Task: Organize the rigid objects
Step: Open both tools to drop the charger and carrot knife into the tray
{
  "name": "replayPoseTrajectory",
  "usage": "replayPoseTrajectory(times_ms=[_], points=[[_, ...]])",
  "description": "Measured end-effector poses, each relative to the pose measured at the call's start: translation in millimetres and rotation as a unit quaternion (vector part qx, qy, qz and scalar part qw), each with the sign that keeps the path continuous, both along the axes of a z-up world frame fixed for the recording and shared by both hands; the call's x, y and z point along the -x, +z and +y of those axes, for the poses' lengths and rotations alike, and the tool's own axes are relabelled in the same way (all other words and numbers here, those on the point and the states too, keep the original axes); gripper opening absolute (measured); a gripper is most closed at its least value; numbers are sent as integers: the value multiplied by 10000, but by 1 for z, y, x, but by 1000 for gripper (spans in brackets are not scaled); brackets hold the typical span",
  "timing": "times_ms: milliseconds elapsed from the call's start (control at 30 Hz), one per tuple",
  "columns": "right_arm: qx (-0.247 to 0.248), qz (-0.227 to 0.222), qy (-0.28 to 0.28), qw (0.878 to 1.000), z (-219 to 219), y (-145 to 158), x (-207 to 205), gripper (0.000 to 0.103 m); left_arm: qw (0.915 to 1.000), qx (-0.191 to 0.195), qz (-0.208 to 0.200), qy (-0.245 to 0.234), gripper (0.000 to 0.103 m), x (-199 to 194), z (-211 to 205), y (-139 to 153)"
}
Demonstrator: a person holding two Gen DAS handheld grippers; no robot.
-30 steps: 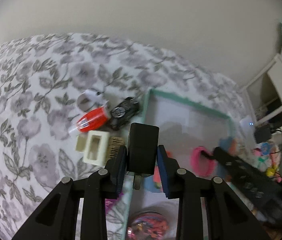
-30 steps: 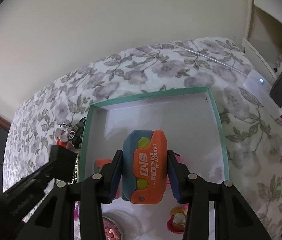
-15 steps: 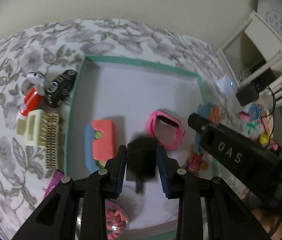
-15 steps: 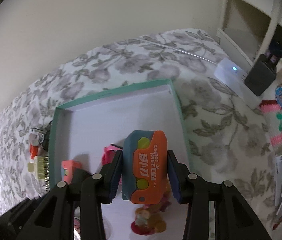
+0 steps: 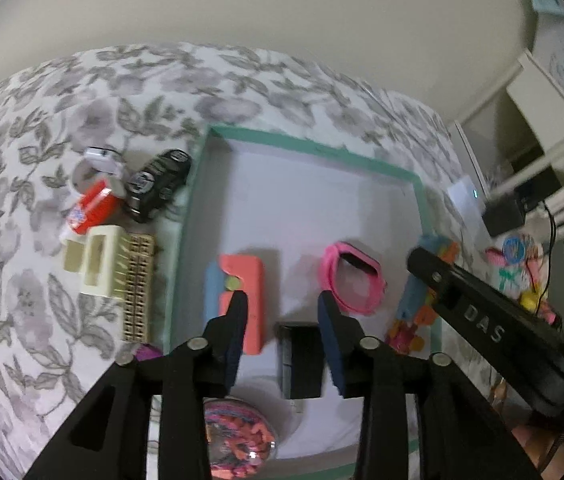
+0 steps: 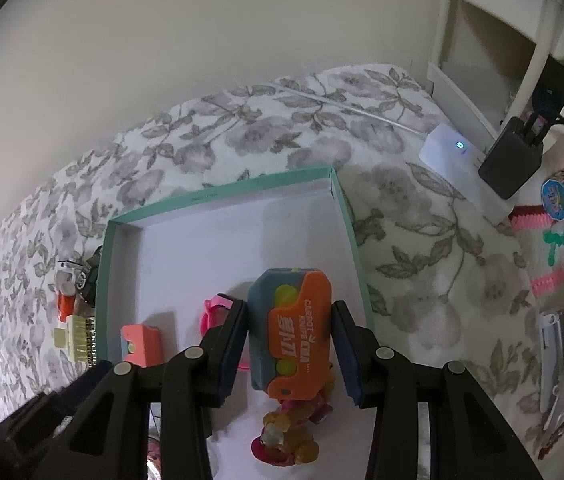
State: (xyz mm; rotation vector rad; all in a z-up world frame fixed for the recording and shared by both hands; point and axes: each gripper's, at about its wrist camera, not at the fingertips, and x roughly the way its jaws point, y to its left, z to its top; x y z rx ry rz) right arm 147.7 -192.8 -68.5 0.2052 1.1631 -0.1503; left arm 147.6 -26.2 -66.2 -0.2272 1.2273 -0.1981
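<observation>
A teal-rimmed white tray (image 5: pixel 418 184) (image 6: pixel 217 196) lies on the floral cloth. My left gripper (image 5: pixel 282 304) is open above the tray; the black charger block (image 5: pixel 301 360) lies on the tray floor between and below its fingers. The tray also holds a coral-and-blue carrot knife (image 5: pixel 241 300), a pink band (image 5: pixel 356 284) and a small toy figure (image 6: pixel 286 436). My right gripper (image 6: pixel 290 324) has its fingers spread, with gaps on both sides of an orange-and-blue carrot knife (image 6: pixel 290 336) over the tray's right side.
Left of the tray lie a black toy car (image 5: pixel 157 184), a red tube (image 5: pixel 93 210), a white clip (image 5: pixel 99 156) and a cream connector block (image 5: pixel 117 276). A round box of beads (image 5: pixel 237 436) sits at the tray's near edge. A white power strip (image 6: pixel 458 160) and clutter lie right.
My left gripper opened and the black charger dropped onto the tray floor. My right gripper's fingers spread apart from the orange-and-blue carrot knife. Both views shifted a little over the tray.
</observation>
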Motion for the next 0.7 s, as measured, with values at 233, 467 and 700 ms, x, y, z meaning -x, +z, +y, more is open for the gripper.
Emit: replayPoseTrajectory(times_ms=[233, 467, 700], points=[[32, -254, 64, 9997, 6, 19, 2, 46, 9983, 69, -168, 560, 51, -3, 37, 16], [351, -551, 279, 9975, 19, 39, 3, 62, 9954, -26, -255, 925, 66, -6, 60, 24], [423, -473, 380, 9973, 28, 35, 2, 73, 9923, -128, -306, 1190, 86, -7, 72, 24]])
